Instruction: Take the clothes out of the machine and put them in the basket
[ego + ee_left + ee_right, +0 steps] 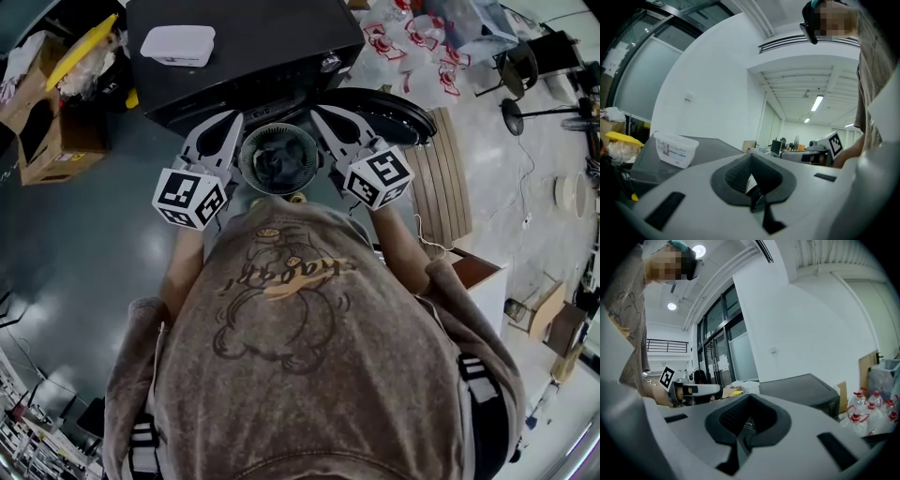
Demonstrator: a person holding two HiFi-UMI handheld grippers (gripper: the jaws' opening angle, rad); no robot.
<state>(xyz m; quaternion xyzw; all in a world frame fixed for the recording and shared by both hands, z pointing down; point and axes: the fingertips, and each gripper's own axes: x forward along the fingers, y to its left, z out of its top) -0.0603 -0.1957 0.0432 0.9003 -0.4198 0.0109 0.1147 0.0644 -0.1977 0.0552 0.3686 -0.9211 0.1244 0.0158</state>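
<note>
In the head view the black washing machine (244,47) stands in front of me, its round door (394,108) swung open to the right. Dark clothes (277,161) lie in the drum opening. My left gripper (228,120) is held just left of the opening and my right gripper (323,117) just right of it, both outside the drum and nearly level. In the left gripper view the left gripper (751,161) has its jaws together with nothing between them. The right gripper (749,401) looks the same in its own view. No basket shows.
A white lidded box (178,44) sits on the machine's top. A cardboard box (52,131) and a yellow item (89,47) are on the floor at left. Water bottles (412,37) and a slatted wooden piece (441,187) are at right.
</note>
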